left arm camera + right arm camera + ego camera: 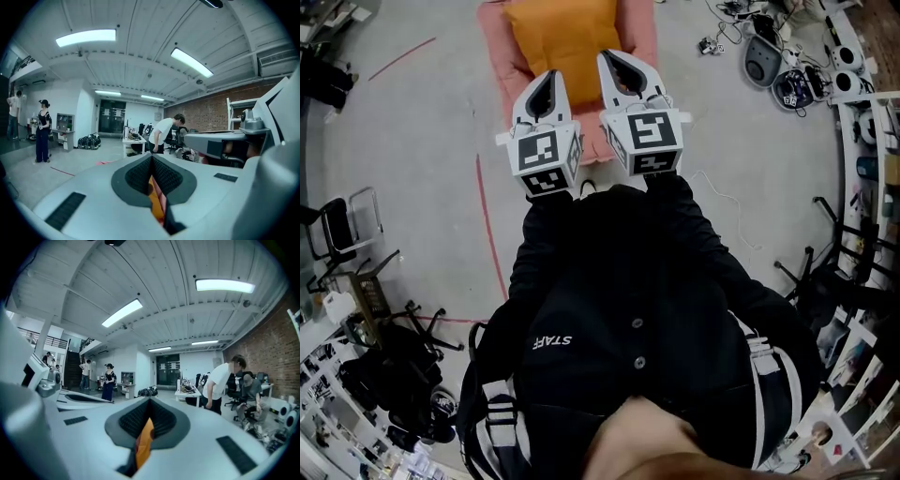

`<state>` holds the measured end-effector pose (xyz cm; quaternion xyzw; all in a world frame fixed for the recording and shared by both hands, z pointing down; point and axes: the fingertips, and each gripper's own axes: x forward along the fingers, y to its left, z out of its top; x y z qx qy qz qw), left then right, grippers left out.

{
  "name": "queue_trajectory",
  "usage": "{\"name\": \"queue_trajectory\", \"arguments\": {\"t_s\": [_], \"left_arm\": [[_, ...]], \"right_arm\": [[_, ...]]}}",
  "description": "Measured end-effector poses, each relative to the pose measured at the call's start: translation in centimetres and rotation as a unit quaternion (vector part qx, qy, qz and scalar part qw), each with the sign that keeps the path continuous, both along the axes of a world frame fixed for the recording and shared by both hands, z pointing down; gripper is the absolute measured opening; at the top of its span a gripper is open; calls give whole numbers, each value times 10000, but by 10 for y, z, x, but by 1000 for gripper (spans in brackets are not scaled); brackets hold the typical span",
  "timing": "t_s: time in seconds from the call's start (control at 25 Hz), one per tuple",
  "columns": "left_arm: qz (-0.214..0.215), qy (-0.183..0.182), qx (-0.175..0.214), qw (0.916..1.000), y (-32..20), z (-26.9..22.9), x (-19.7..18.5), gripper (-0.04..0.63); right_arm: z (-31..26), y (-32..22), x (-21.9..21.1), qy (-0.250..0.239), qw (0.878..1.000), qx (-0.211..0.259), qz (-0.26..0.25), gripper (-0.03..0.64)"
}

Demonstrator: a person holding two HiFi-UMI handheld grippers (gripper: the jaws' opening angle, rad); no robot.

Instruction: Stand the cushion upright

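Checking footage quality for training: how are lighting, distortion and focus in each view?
Head view: evenly lit, strong fisheye bend, dark corners, orange cushion crisp. Left gripper view: ceiling lights blown out, left gripper up close soft. Right gripper view: much the same.

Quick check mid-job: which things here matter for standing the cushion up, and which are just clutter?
Job: orange cushion, pink mat under it, left gripper, right gripper, both shut.
Clutter: grey devices, chair, black bags, red floor tape.
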<state>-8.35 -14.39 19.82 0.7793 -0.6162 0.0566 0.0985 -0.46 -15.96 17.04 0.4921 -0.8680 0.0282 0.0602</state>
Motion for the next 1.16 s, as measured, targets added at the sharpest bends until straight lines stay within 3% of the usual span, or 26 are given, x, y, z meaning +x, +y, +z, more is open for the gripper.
{"name": "queue_trajectory", "arguments": {"t_s": [0.68, 1.16], "left_arm": [[-89, -164, 512, 9985, -33, -53, 6, 0], [-252, -203, 436, 9985, -36, -49, 14, 0]], "right_arm": [[-32, -18, 0, -44, 9990, 398, -202, 14], [-31, -20, 17, -93, 9990, 394, -196, 14]]}}
